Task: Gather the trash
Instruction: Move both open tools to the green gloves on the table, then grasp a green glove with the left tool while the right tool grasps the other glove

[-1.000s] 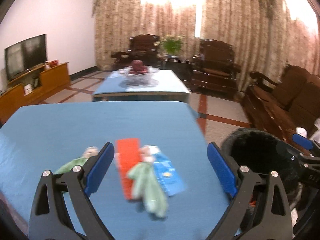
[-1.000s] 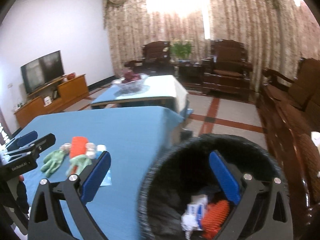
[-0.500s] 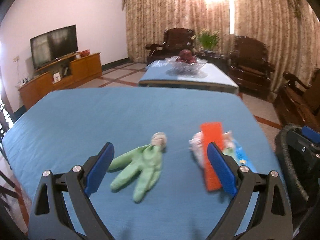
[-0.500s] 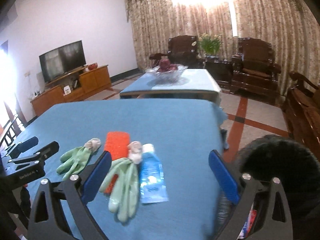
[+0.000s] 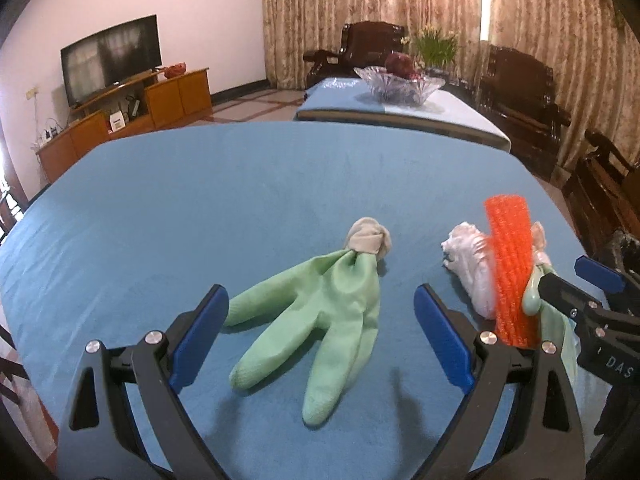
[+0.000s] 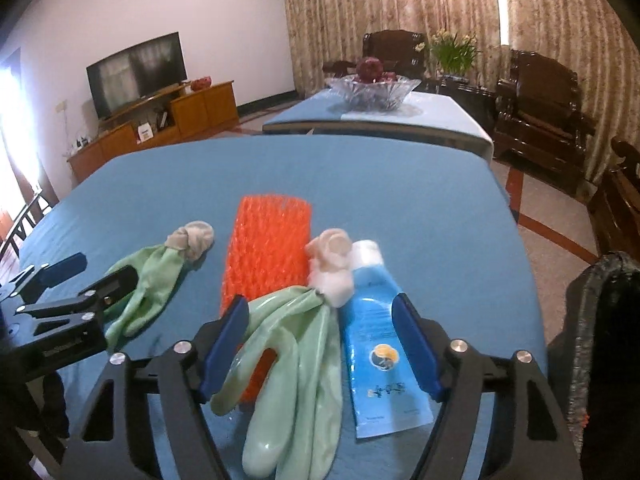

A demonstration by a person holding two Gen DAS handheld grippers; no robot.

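At the right edge of the right wrist view stands a black trash bin (image 6: 600, 320), its contents hidden. Both hand-held grippers hang released: the left hand-held gripper (image 5: 320, 336) straddles one green glove (image 5: 320, 316), the right hand-held gripper (image 6: 320, 344) a second green glove (image 6: 296, 360) and blue tube (image 6: 380, 352) beside orange netting (image 6: 266, 252). Upper frame, the blue table (image 6: 360, 172) lies bare to its far edge.

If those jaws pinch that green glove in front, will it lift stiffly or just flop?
The green glove probably flops: it lies flat and wrinkled on the blue table. Its knotted cuff would likely dangle. It looks thin, so probably light. The left gripper is open around it.
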